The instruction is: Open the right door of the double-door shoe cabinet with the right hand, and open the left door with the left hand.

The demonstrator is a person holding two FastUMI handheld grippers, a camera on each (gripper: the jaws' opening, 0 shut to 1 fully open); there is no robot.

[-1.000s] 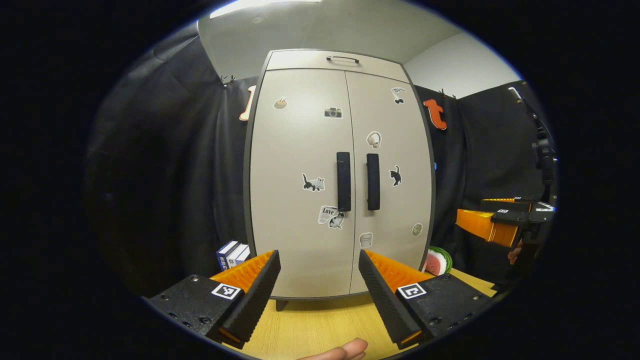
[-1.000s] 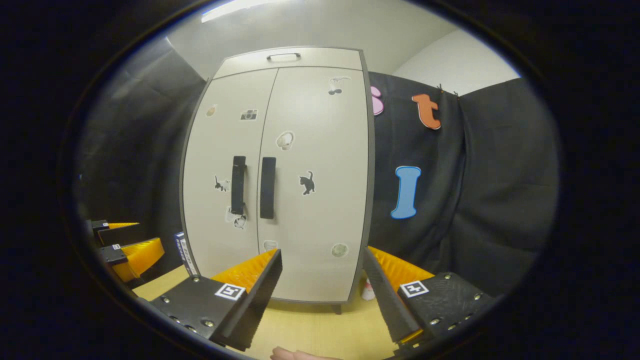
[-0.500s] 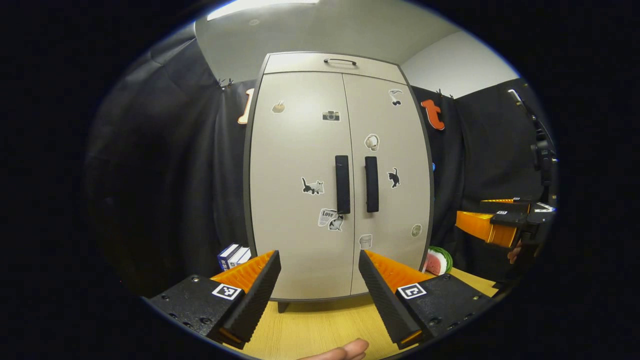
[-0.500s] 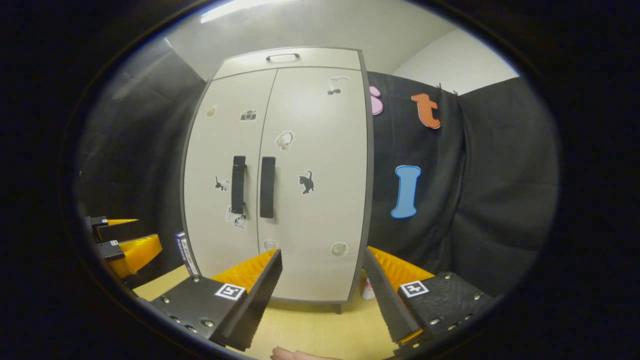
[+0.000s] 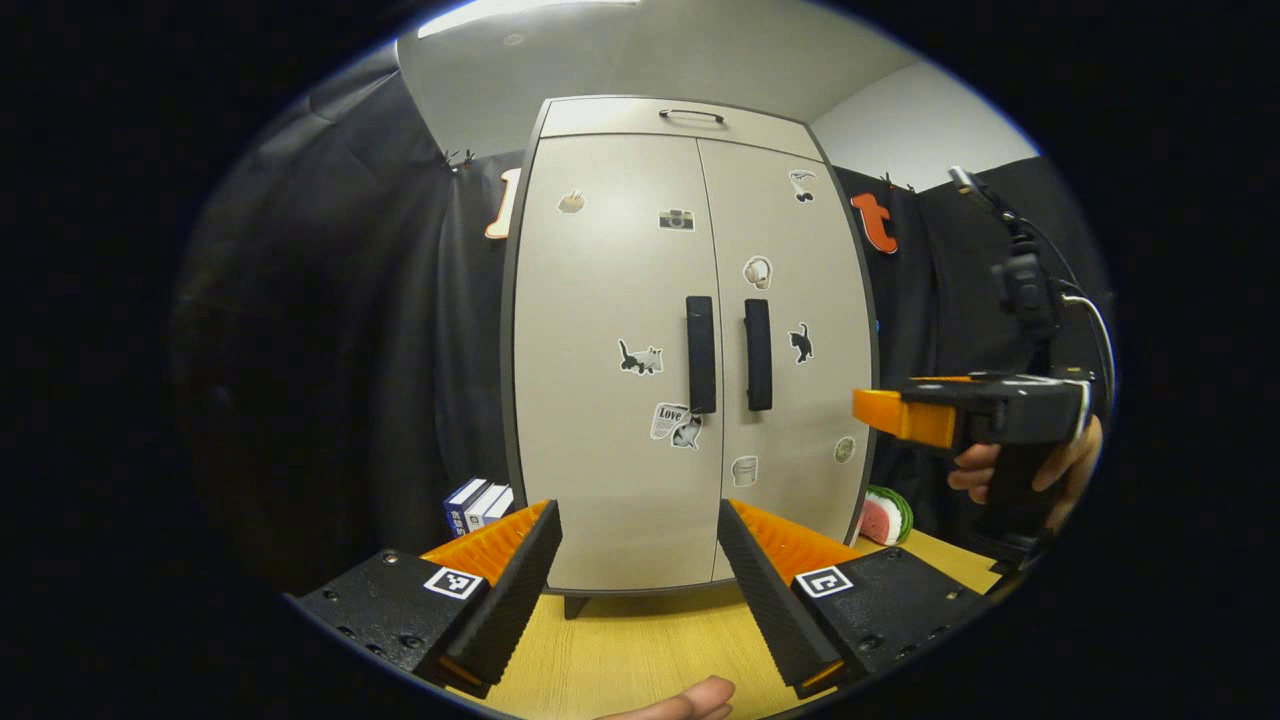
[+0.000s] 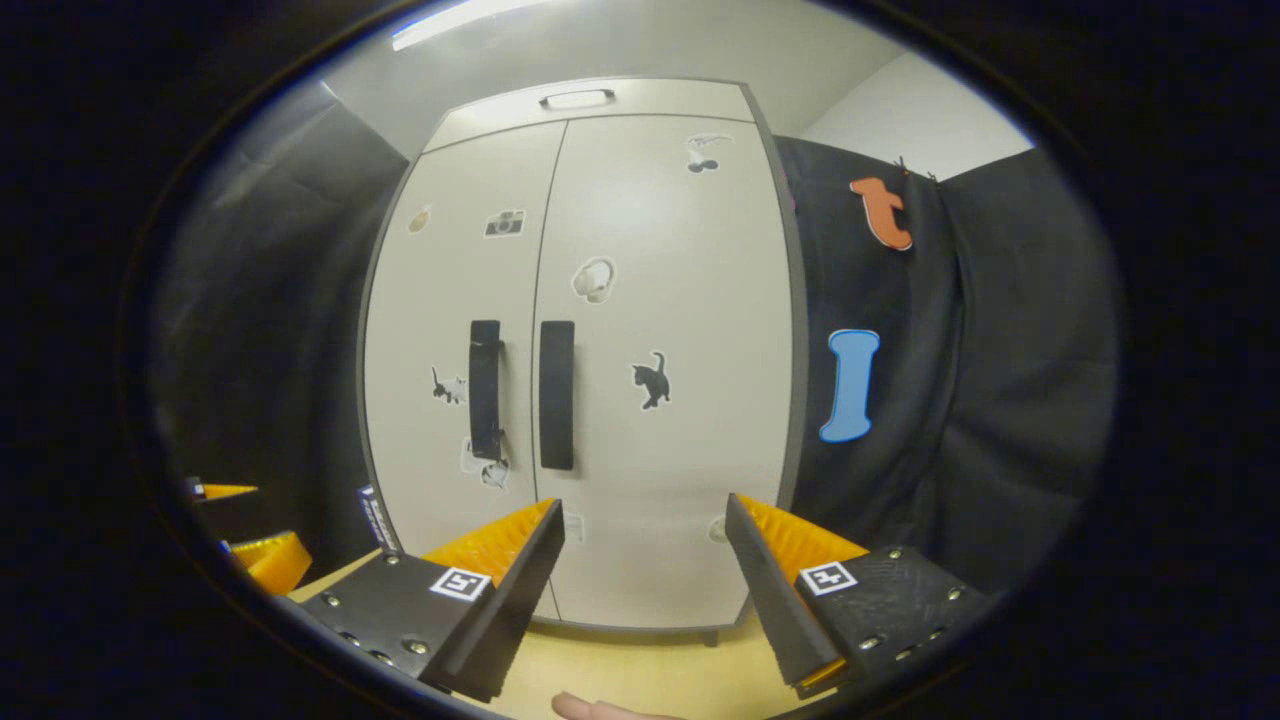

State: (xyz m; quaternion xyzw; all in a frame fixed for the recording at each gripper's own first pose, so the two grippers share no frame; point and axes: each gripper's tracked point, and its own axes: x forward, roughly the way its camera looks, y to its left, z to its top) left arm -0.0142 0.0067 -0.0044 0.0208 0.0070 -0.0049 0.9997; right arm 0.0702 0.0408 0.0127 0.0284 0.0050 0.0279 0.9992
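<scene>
Sticker-dotted shoe cabinet (image 5: 690,350) stands with both doors closed, both grippers spread wide, empty

Both grippers (image 5: 638,575) (image 6: 645,575) level, fingers (image 5: 520,570) spread, empty.

The double-door shoe cabinet (image 5: 690,350) stands upright on the table (image 5: 640,650), raised on short dark feet, its back toward the black cloth wall. It is pale grey-beige with a dark edge trim. Both doors are shut, meeting at a thin vertical seam. The left door (image 5: 610,380) and the right door (image 5: 800,300) each carry a black vertical bar handle, the left handle (image 5: 701,354) and the right handle (image 5: 758,354) just beside the seam at mid-height. Small stickers dot both doors, among them cats and a camera. A narrow top panel (image 5: 680,118) bears a slim dark handle.
</scene>
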